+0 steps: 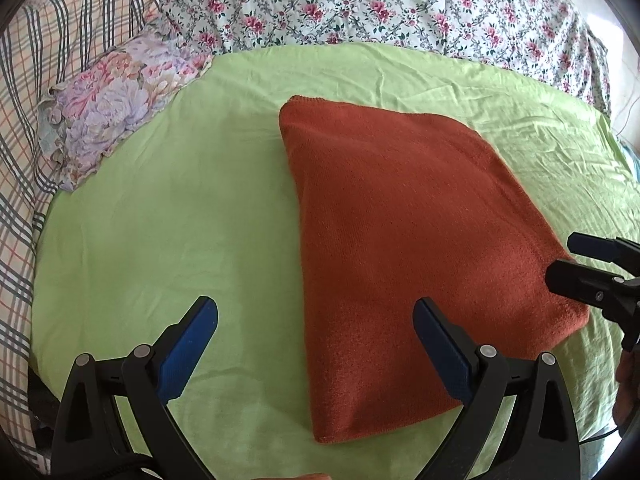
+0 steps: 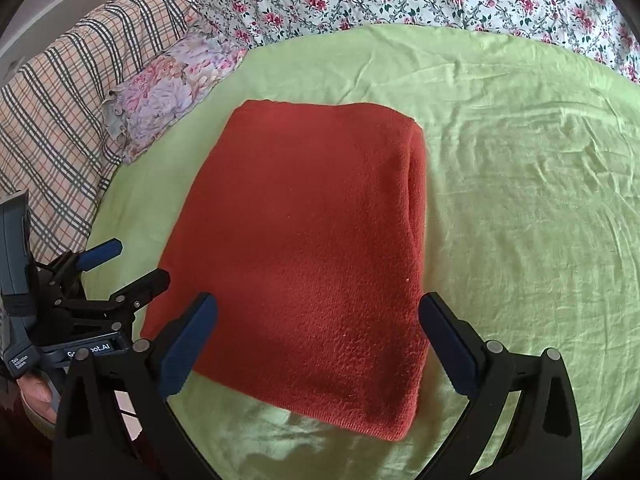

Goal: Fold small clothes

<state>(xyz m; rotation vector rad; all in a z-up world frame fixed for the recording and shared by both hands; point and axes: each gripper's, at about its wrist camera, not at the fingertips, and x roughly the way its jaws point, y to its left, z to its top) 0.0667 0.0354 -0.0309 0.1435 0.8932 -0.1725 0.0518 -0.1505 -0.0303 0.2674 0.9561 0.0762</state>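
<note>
I was working in a bedroom at home, on a bed. A light green sheet (image 1: 168, 216) covered the mattress before me; at ten o'clock lay a small flowered pillow (image 1: 120, 92) against a checked blanket (image 1: 60, 32), and at twelve a rose-printed quilt (image 1: 360, 0).

A light green sheet (image 1: 180, 220) covers the bed. A small floral pillow (image 1: 116, 100) lies at its far left corner, touching a plaid blanket (image 1: 60, 40). A rose-print quilt (image 1: 360, 4) runs along the far edge.
</note>
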